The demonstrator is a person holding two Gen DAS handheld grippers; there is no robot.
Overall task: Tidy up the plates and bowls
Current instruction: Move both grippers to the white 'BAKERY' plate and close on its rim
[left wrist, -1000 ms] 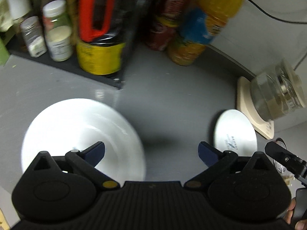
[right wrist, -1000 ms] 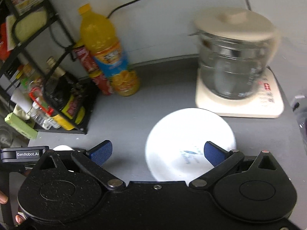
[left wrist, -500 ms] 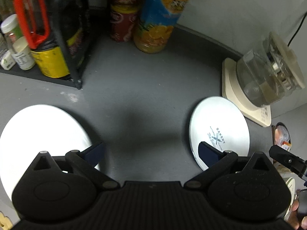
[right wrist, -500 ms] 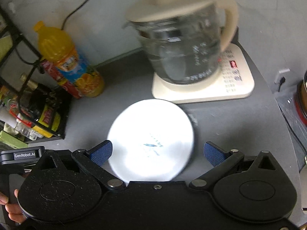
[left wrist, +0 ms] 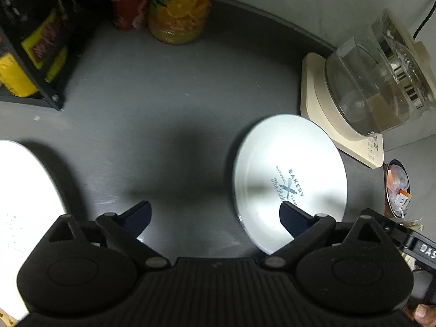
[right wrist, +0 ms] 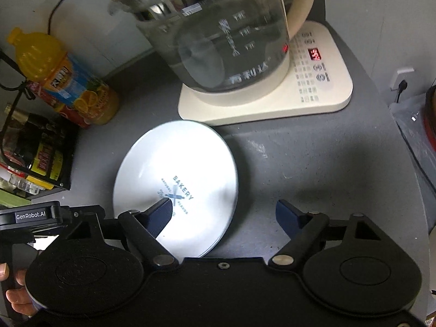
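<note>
A small white plate with a "BAKERY" print (left wrist: 290,179) lies flat on the grey counter; it also shows in the right wrist view (right wrist: 177,182). A larger white plate (left wrist: 24,190) lies at the far left of the left wrist view. My left gripper (left wrist: 215,212) is open and empty above the counter between the two plates, its right finger over the small plate's near edge. My right gripper (right wrist: 224,214) is open and empty, its left finger over the small plate and its right finger over bare counter.
A glass kettle (right wrist: 218,32) on a cream base (right wrist: 313,81) stands just behind the small plate. An orange juice bottle (right wrist: 65,79), a red can (left wrist: 128,0) and a black rack of bottles (left wrist: 30,46) stand at the back left. The counter's edge (right wrist: 408,147) runs on the right.
Both grippers have moved right and closer to the small plate. The large plate has slid to the left edge of the left view; the kettle now looms larger in the right view.
</note>
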